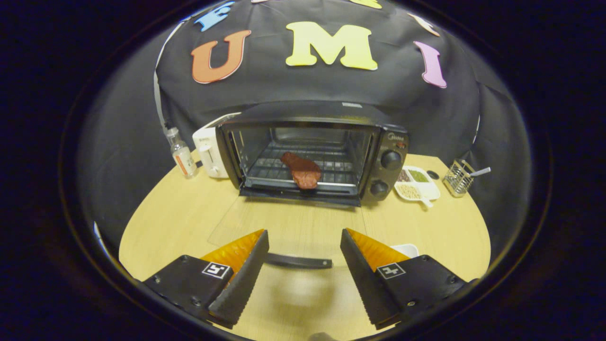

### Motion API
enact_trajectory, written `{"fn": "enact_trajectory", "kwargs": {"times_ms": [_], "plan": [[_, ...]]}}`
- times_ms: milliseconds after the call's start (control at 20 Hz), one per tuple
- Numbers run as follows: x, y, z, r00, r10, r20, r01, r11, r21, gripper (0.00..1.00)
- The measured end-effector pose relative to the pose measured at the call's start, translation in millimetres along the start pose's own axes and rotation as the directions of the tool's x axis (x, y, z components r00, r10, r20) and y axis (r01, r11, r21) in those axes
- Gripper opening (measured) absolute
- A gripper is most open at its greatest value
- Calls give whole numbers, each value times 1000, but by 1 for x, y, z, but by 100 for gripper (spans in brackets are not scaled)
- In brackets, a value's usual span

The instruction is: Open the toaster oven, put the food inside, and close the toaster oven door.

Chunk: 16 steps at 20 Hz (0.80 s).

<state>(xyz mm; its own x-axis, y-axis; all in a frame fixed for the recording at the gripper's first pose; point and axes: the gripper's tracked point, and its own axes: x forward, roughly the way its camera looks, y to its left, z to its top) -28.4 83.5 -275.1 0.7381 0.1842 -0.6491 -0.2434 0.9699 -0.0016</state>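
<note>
1. The toaster oven (312, 151) is taken as the landmark; it is seen standing at the back of the round wooden worktop (180, 213), against the black cloth wall.
2. Its glass door (289, 227) is seen folded fully down and lying flat over the worktop in front of the cavity, with the dark door handle (298, 261) at its near edge.
3. The food (302, 170), a reddish-brown piece, is seen lying on the wire rack (293, 166) inside the toaster oven, close to the rack's front edge and a little right of its middle.
4. The gripper (304, 246) is held in front of the toaster oven, above the lowered door; its fingers (241, 274) are spread wide and nothing is held between them.
5. The door handle is seen in the gap between the 2 fingers, touched by neither; the food lies well beyond them, straight ahead.
6. Bare worktop is seen left of the lowered door and ahead of the left finger, out to the worktop's curved edge.
7. Left of the toaster oven, a white toaster (208, 151) stands just beside it, and a small bottle (181, 154) stands further left, near the worktop's edge.
8. Right of the toaster oven, a white divided dish (416, 184) of grains lies just beside it, and a wire basket (458, 177) with a spoon in it stands further right.
9. A white object (406, 248) is partly hidden behind the right finger.
</note>
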Motion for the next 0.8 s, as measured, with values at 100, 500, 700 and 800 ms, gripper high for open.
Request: {"fn": "enact_trajectory", "kwargs": {"times_ms": [100,500,700,800], "plan": [[-2,1,-22,999,4,-33,-5,1000,-10,97],[18,20,-84,988,44,-151,-44,999,1,97],[38,16,-82,989,34,-147,-35,999,-5,98],[47,16,-86,985,43,-168,-44,999,2,97]]}}
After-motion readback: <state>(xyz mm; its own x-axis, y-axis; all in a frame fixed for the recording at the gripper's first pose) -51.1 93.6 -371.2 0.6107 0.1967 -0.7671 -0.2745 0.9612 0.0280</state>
